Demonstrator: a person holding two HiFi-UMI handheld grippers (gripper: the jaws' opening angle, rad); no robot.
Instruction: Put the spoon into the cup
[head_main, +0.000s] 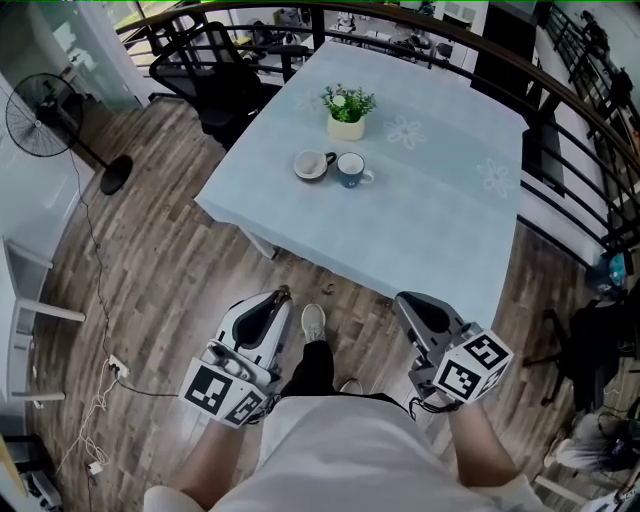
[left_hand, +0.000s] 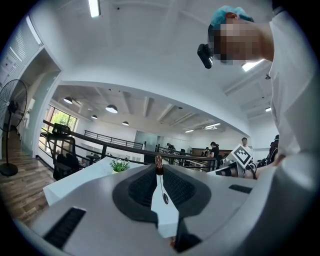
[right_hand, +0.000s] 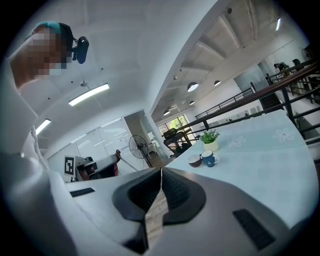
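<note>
On the light-blue table stand two cups side by side: a brown cup with a white inside and a blue cup. Both show small in the right gripper view, brown cup and blue cup. I cannot make out a spoon in any view. My left gripper and right gripper hang low by the person's legs, short of the table's near edge. Both are shut with nothing between the jaws, as seen at the left gripper and the right gripper.
A potted plant stands just behind the cups. Black office chairs are at the table's far left, a standing fan on the wooden floor to the left, a dark railing along the right. Cables lie on the floor.
</note>
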